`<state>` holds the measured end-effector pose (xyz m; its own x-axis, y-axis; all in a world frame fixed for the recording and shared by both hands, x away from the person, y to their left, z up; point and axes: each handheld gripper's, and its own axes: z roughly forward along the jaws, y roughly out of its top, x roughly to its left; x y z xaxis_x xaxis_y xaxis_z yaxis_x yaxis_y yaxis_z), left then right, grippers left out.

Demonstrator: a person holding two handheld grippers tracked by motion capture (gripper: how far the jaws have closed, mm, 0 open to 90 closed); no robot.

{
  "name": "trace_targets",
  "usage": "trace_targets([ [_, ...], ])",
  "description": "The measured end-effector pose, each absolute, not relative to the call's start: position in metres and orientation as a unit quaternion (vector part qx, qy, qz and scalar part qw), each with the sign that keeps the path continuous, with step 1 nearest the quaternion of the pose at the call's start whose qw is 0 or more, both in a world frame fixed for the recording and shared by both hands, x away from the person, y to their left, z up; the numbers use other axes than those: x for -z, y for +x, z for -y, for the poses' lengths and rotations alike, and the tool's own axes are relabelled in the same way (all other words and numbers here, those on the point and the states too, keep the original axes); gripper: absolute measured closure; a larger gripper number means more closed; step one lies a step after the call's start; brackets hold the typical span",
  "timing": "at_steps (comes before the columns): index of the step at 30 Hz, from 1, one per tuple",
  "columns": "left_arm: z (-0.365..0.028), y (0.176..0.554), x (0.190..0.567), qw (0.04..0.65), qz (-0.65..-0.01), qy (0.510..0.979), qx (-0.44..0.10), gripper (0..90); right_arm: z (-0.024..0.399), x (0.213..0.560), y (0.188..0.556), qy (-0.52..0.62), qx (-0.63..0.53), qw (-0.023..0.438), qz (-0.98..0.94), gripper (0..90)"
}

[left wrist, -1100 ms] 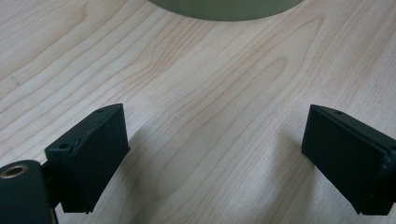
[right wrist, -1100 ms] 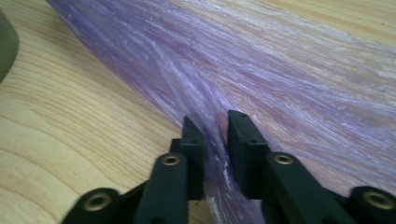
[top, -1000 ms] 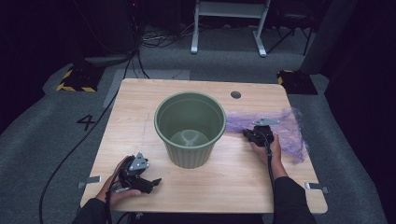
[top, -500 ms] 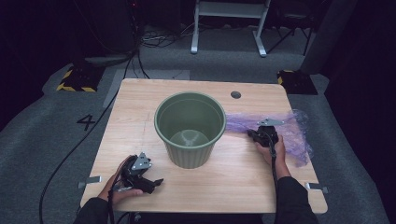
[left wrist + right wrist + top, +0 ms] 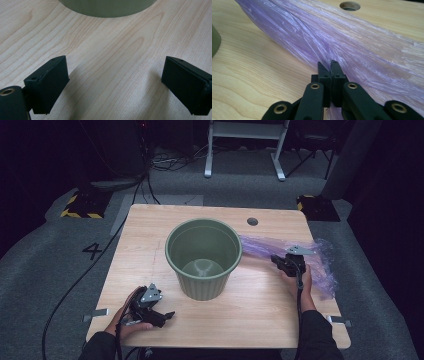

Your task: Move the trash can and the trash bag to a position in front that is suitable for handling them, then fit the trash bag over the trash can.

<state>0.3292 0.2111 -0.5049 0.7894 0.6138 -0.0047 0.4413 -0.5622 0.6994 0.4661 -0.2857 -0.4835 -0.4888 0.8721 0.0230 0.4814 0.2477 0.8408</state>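
- Right gripper (image 5: 328, 65): jaws together, pinched on a fold of the purple plastic bag (image 5: 352, 42) at its near edge; in the high view this gripper (image 5: 278, 260) sits on the right half of the table (image 5: 150, 225), held low over the film.
- Purple plastic bag (image 5: 300, 252): thin, crinkled, semi-transparent; lies flat on the wood to the right of the green bin (image 5: 202, 257). Long axis runs from a narrowed end just beside the bin's rim outward and slightly toward the person, ending near the table's right edge.
- Green bin: upright, open mouth upward, nothing visible inside but its bare floor; stands at table centre, between the two grippers.
- Key relation: the bin lies to the left of the clamped point, and the bag's narrow end already points at it. Judged next move: lift the pinched film and carry it leftward over the rim.
- Left gripper (image 5: 161, 316): jaws apart, nothing between them; rests at the near left corner, its own view showing bare wood and the base of the bin (image 5: 107, 7) ahead.
- Nearer hand: the right one, which is on the bag; the left stands well apart from it, with the bin in between.
- Cable hole (image 5: 252, 221): at the far edge, beyond the bag.
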Motion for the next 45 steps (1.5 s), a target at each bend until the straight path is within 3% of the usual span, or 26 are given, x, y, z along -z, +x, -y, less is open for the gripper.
trace_targets([
  [19, -0.211, 0.33, 0.505, 0.358, -0.298, 0.877, -0.118, 6.8, 0.31, 0.45, 0.449, 0.446, -0.495, 0.252, -0.702, 90.0],
  [45, -0.227, 0.346, 0.502, 0.35, -0.306, 0.878, -0.116, 8.0, 0.29, 0.385, 0.42, 0.367, -0.554, 0.304, -0.683, 90.0],
])
